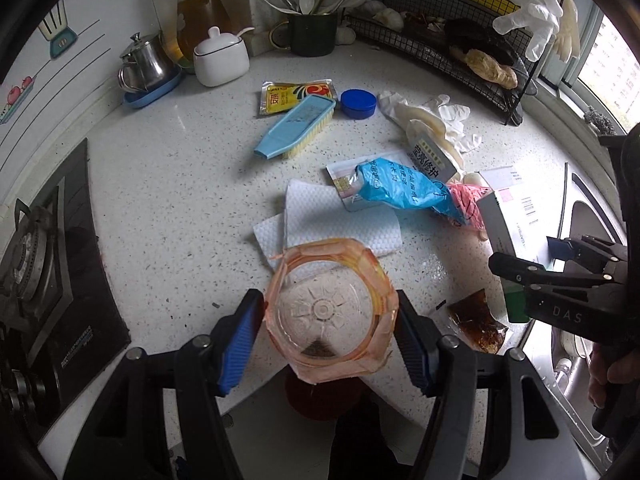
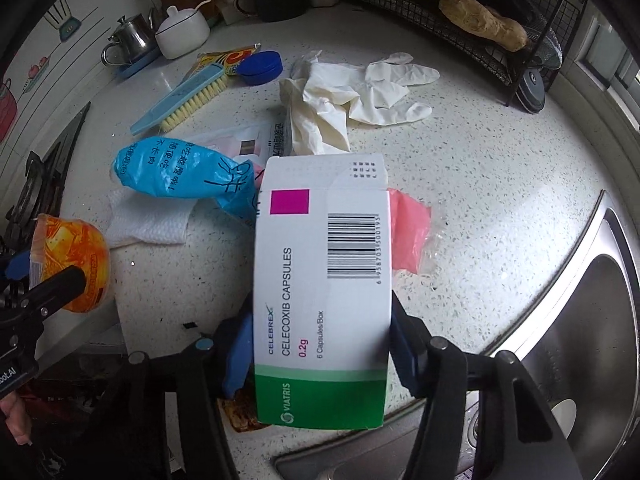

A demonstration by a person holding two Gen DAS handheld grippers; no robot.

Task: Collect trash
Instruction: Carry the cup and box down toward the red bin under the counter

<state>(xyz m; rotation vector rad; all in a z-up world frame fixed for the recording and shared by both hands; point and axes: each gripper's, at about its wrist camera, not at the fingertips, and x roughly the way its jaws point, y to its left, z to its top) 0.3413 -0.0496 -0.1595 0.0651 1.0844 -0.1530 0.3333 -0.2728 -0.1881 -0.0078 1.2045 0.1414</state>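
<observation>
We hold a clear cup (image 1: pixel 330 312) in our left gripper (image 1: pixel 330 330). Its two pads (image 1: pixel 240 344) press on the sides of the cup, about half open. The cup has an orange wrap on it, and a small dark bit lies at the bottom. It hangs over the edge of the counter (image 1: pixel 160 200).

Our right gripper (image 2: pixel 320 344) has hold of a white and green box (image 2: pixel 322 292), its jaws about half open on the sides. The box says CELEBREX, CELECOXIB CAPSULES, 0.2g and VIATRIS, and it has a barcode and a pink square. We cannot see inside it.

More trash lies on the counter: a blue bag (image 2: pixel 180 172) with writing we cannot read, a pink bag (image 2: pixel 408 232), white gloves (image 2: pixel 352 92), a paper towel (image 1: pixel 332 216) and a brown sauce packet (image 1: pixel 476 324).

At the back, a dark mug (image 1: pixel 312 34) holds spoons and chopsticks. A wire rack (image 1: pixel 472 60) holds a yellow bag that says OMO. The sink (image 2: pixel 580 320) is on the right.
</observation>
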